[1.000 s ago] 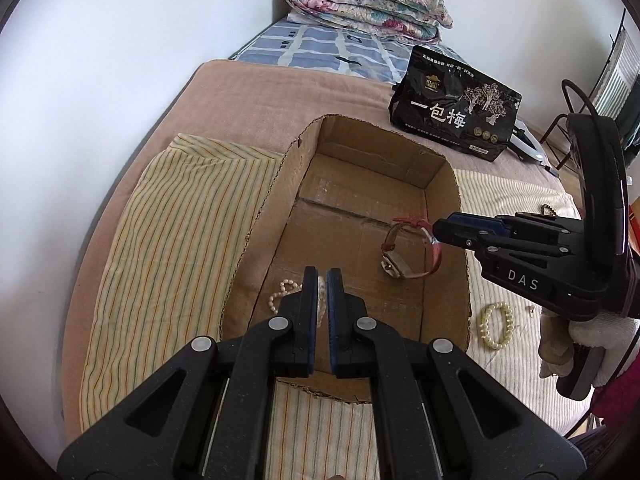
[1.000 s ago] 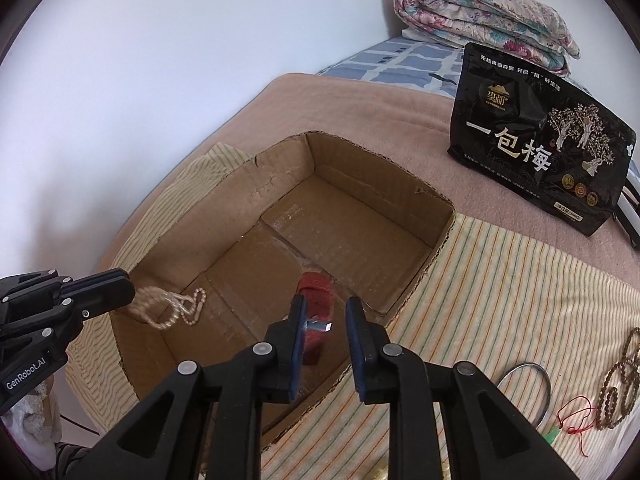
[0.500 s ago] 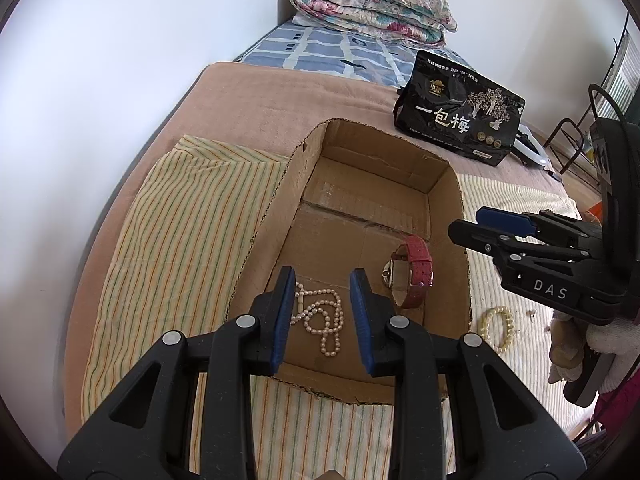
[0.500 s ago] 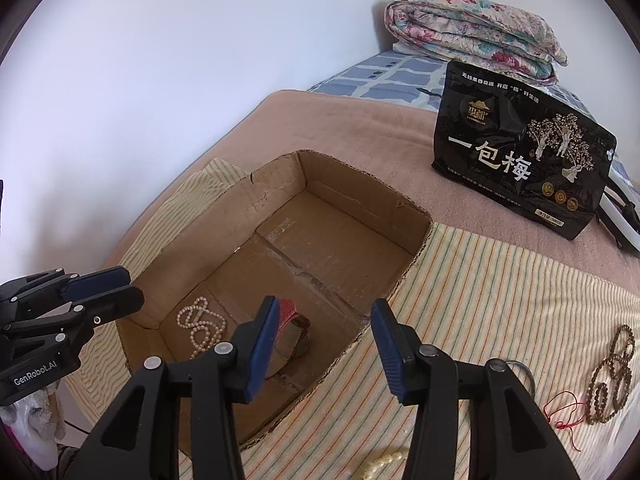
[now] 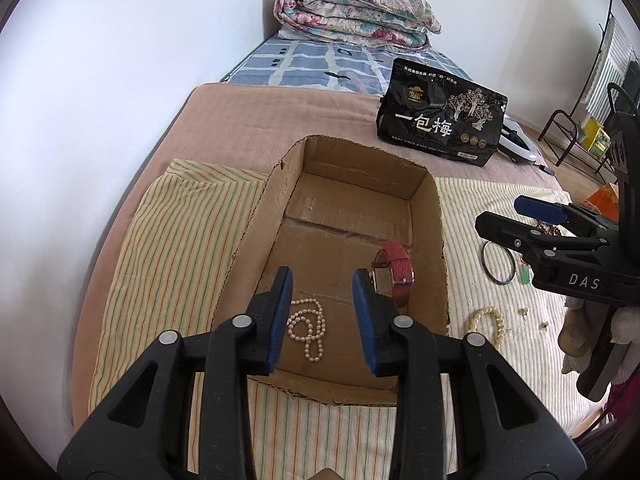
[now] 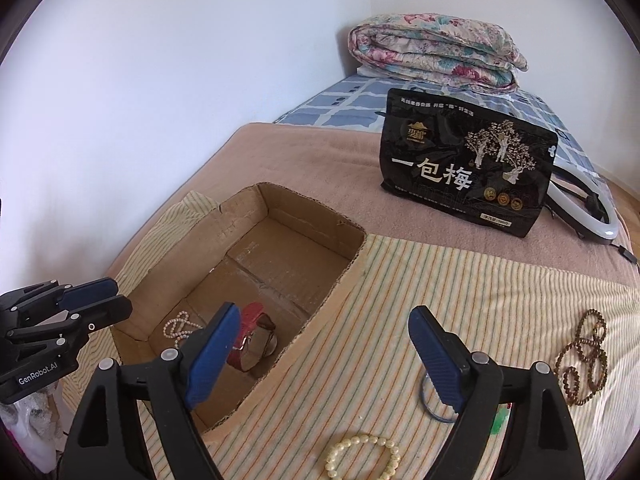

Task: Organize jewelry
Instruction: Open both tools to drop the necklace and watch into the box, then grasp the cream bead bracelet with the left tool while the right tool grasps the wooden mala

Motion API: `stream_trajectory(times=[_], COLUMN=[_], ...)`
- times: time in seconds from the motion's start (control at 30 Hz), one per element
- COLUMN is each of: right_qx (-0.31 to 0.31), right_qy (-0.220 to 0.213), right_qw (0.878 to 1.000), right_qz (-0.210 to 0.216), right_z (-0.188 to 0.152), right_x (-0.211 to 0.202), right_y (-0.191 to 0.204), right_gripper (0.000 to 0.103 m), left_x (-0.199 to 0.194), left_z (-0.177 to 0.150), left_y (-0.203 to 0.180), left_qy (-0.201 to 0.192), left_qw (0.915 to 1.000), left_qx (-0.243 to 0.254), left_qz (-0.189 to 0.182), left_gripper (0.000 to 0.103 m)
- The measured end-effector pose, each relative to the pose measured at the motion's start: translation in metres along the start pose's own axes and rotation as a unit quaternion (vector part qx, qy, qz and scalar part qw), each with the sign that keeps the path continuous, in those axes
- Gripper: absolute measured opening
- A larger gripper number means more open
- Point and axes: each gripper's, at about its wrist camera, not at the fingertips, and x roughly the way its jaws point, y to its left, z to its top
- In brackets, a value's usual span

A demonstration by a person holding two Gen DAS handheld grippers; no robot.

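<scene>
Left wrist view: left tongs [image 5: 320, 300] spread apart, nothing between the pads, hovering over the near end of the cardboard box [image 5: 260, 216]. White pearl necklace [image 5: 308, 328] lies in a loose heap on the box floor, seen between the two blue pads, not touched. Red-strap watch [image 5: 394, 274] on the box floor just right of the necklace, near the right wall. Box sits on a striped cloth [image 5: 168, 240] over the bed [image 5: 248, 120]. Right tongs [image 5: 516, 216] off to the right, above the cloth outside the box, pads apart and empty. Under them a dark metal bangle [image 5: 498, 262]; a cream bead bracelet [image 5: 486, 320] lies on the cloth just outside the box's right wall. Black snack bag [image 5: 442, 120] stands beyond the box; folded floral quilt [image 5: 356, 16] at the bed's far end.

Right wrist view: right tongs [image 6: 324, 352] wide open, holding nothing, over the box's right rim and cloth. Watch [image 6: 252, 340] and pearl necklace [image 6: 180, 326] inside the box [image 6: 240, 216], near corner. Left tongs [image 6: 96, 300] at the left edge above the box wall, parted. Cream bracelet [image 6: 362, 458] at bottom, bangle [image 6: 430, 404] partly hidden behind the right pad, brown bead strand [image 6: 584, 360] far right on the cloth. Black bag [image 6: 464, 160] and quilt [image 6: 436, 48] behind.
</scene>
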Motion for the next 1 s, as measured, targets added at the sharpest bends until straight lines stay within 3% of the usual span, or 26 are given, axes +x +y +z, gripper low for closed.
stream_trajectory(times=[0.03, 0.07, 0.37, 0.43, 0.47, 0.63, 1.0], right_qx=[0.004, 0.008, 0.055, 0.062, 0.065, 0.081, 0.098], right_qy=[-0.002, -0.003, -0.02, -0.024, -0.025, -0.055, -0.076], right_qw=[1.0, 1.0, 0.998, 0.997, 0.997, 0.993, 0.982], right_qz=[-0.002, -0.004, -0.027, -0.036, -0.043, -0.067, -0.144], right_z=[-0.001, -0.002, -0.016, -0.02, -0.021, -0.032, -0.053], right_x=[-0.003, -0.007, -0.04, -0.048, -0.052, -0.077, -0.111], right_y=[-0.005, -0.01, -0.067, -0.081, -0.088, -0.123, -0.194], right_gripper=[0.088, 0.088, 0.088, 0.094, 0.103, 0.103, 0.103], left_x=[-0.002, -0.005, -0.019, -0.022, -0.024, -0.031, -0.026], left_z=[0.0, 0.001, 0.007, 0.008, 0.008, 0.009, 0.0], left_y=[-0.003, -0.007, -0.043, -0.052, -0.057, -0.081, -0.131], left_qy=[-0.004, -0.008, -0.02, -0.022, -0.023, -0.028, -0.005], left_qw=[1.0, 1.0, 0.9992, 0.9989, 0.9986, 0.9973, 0.994], left_qx=[0.002, 0.005, 0.028, 0.033, 0.035, 0.049, 0.076], left_qz=[-0.001, -0.002, -0.021, -0.027, -0.031, -0.047, -0.078], left_gripper=[0.047, 0.049, 0.049, 0.049, 0.049, 0.049, 0.049])
